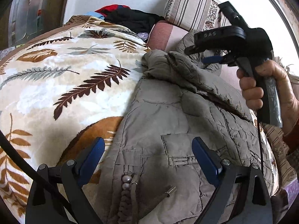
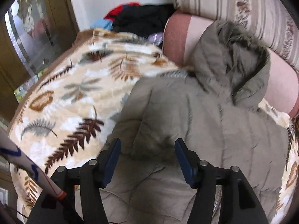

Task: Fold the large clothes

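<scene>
A grey-olive quilted padded coat (image 1: 168,115) lies on a cream plush blanket printed with brown and grey fern leaves (image 1: 61,71), its hood (image 2: 233,65) resting against a pink bolster cushion (image 2: 179,37). Patch pockets and a beaded drawcord (image 1: 129,186) show near its lower edge.

Behind the blanket sits a heap of black, red and blue clothes (image 1: 130,18), next to a striped beige sofa cushion (image 1: 188,7). A glazed wooden cabinet door (image 2: 31,37) stands to the far side.

The left gripper (image 1: 148,156) hovers above the coat with its blue-padded fingers (image 1: 93,155) spread wide, gripping nothing. The right gripper (image 2: 147,160) is likewise released over the coat's back.

Only the left wrist view shows the right gripper from outside, held in the person's hand (image 1: 269,87) above a raised fold of the coat. The right wrist view alone shows the whole hood.
</scene>
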`<action>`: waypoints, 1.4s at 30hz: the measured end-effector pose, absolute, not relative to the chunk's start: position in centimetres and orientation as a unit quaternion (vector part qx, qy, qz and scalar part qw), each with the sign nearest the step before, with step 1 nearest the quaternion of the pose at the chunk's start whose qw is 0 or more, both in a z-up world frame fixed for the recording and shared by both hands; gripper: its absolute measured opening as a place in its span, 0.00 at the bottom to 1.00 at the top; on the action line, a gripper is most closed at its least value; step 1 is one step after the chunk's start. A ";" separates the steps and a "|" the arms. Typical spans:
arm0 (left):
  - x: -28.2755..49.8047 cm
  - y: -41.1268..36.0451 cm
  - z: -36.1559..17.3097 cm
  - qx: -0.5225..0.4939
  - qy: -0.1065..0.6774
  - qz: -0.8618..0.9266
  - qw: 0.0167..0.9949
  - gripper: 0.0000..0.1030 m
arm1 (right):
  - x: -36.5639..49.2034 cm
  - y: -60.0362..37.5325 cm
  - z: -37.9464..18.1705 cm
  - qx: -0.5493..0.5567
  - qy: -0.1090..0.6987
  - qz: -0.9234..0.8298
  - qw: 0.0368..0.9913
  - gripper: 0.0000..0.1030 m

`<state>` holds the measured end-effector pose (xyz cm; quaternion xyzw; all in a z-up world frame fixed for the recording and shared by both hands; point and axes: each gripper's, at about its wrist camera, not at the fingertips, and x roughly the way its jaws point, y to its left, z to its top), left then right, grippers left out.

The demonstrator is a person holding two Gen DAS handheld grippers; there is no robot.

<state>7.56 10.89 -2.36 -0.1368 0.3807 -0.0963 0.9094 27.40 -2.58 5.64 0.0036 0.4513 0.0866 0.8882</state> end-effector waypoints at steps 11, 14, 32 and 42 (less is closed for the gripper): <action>8.3 10.6 -3.0 -0.130 0.394 -0.093 0.905 0.91 | 32.7 -2.6 -1.4 0.036 0.530 0.048 0.846 0.51; 8.4 10.4 -3.2 -0.125 0.398 -0.091 0.904 0.91 | 31.5 -3.1 0.3 0.042 0.511 0.052 0.857 0.53; 7.2 11.1 -2.9 -0.130 0.410 -0.090 0.898 0.91 | 3.6 -30.0 0.1 0.194 0.501 -0.161 0.828 0.79; 8.4 12.6 -4.5 -0.154 0.481 -0.106 0.856 0.91 | -2.3 -34.8 -4.8 0.254 0.505 -0.147 0.812 0.82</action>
